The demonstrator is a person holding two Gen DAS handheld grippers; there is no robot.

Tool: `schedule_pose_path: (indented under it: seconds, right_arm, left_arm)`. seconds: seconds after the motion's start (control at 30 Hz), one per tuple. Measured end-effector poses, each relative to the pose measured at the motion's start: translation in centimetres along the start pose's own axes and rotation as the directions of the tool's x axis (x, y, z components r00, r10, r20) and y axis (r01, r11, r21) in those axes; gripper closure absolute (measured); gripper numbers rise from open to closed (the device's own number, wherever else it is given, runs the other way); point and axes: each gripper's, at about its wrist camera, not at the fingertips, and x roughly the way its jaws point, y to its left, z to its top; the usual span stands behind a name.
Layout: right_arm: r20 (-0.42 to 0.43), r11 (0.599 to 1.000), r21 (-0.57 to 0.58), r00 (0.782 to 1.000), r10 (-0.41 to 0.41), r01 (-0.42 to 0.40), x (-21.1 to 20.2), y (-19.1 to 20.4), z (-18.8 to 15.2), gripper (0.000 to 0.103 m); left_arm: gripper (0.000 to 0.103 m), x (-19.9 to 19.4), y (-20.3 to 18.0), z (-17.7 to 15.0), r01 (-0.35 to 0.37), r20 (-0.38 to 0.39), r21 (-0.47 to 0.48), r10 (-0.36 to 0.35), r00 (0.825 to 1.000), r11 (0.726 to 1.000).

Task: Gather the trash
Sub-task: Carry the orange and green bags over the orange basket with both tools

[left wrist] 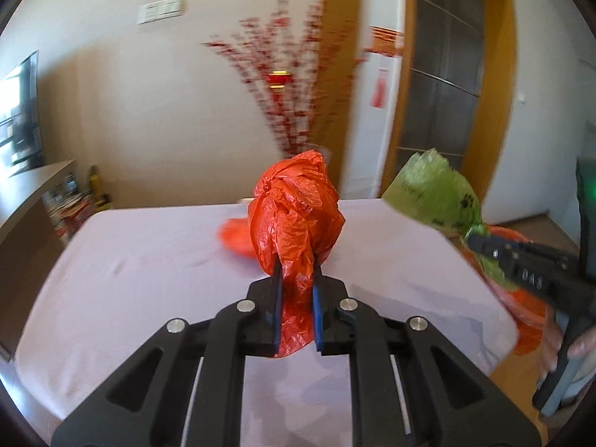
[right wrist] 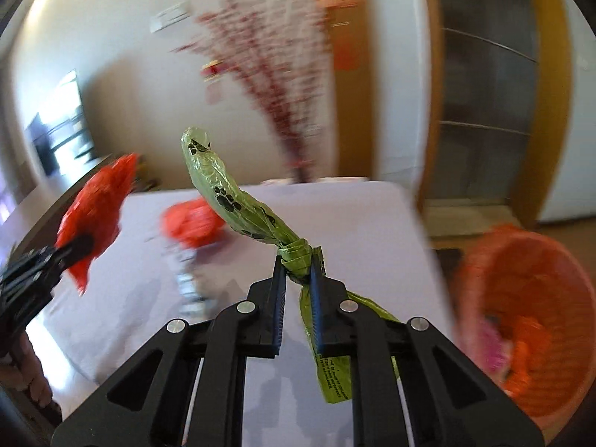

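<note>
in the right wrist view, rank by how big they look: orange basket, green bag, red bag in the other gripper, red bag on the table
1. orange basket
2. green bag
3. red bag in the other gripper
4. red bag on the table
Nearness inflates the first two.

surface: table (left wrist: 149, 260) under a pale lilac cloth, creased, corners rounded
on it: one crumpled red plastic bag (right wrist: 192, 223) toward the far edge, blurred
also on it: a small clear-and-dark item (right wrist: 188, 283) nearer the camera, too smeared to identify
floor: wood, orange basket (right wrist: 529, 260) beside the table's right edge
</note>
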Motion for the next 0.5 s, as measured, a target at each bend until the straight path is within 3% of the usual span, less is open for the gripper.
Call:
schedule_pose_path:
  seconds: [0.17, 0.33, 0.5]
  right_arm:
    - [0.015, 0.981, 0.139, 0.99, -0.14, 0.137, -2.7, -7.4, -0.1, 0.09]
    - [0.023, 0.943, 0.252, 0.973, -0.231, 0.218, -4.7, -13.1, -0.6, 0.09]
    - [0.019, 0.911, 0.316, 0.958, -0.285, 0.264, -6.5, -16.5, -1.8, 0.09]
  left_arm:
    - [0.089, 1.4, -5.7, 0.7, 0.139, -0.01, 0.047, -0.138, 0.99, 0.989]
    - [0.089, 2.8, -12.0, 1.3, 0.271, -0.028, 0.095, -0.269, 0.963, 0.958]
    - [0.089, 3.6, -16.6, 1.4, 0.358, -0.052, 0.129, -0.354, 0.934, 0.925]
